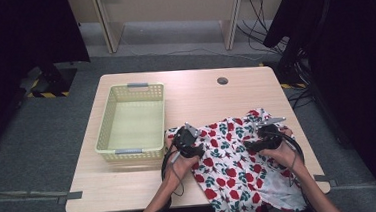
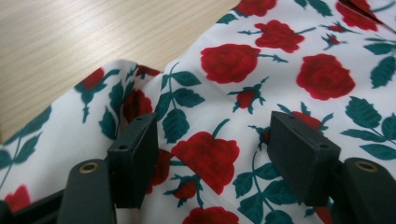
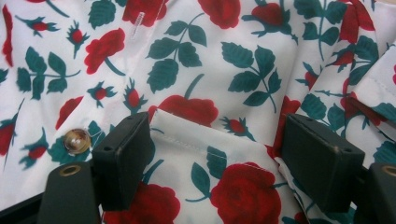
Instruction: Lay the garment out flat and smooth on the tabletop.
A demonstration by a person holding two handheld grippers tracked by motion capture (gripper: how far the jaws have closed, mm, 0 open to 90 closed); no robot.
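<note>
A white garment printed with red roses and green leaves (image 1: pixel 233 165) lies crumpled on the right half of the wooden table (image 1: pixel 195 93), and its lower part hangs over the front edge. My left gripper (image 1: pixel 188 138) rests at the garment's left edge. In the left gripper view, the left gripper (image 2: pixel 215 135) stands open just above the cloth (image 2: pixel 280 70), beside a folded edge. My right gripper (image 1: pixel 263 137) is over the garment's upper right part. In the right gripper view, the right gripper (image 3: pixel 217 140) is open, with a stitched hem edge (image 3: pixel 205 142) lying between its jaws and a button (image 3: pixel 77 140) beside the left jaw.
A pale yellow plastic basket (image 1: pixel 104 124) stands on the left half of the table, just left of my left gripper. A round cable hole (image 1: pixel 222 80) sits near the far edge. Black curtains hang at both sides, and cables lie on the floor at the right.
</note>
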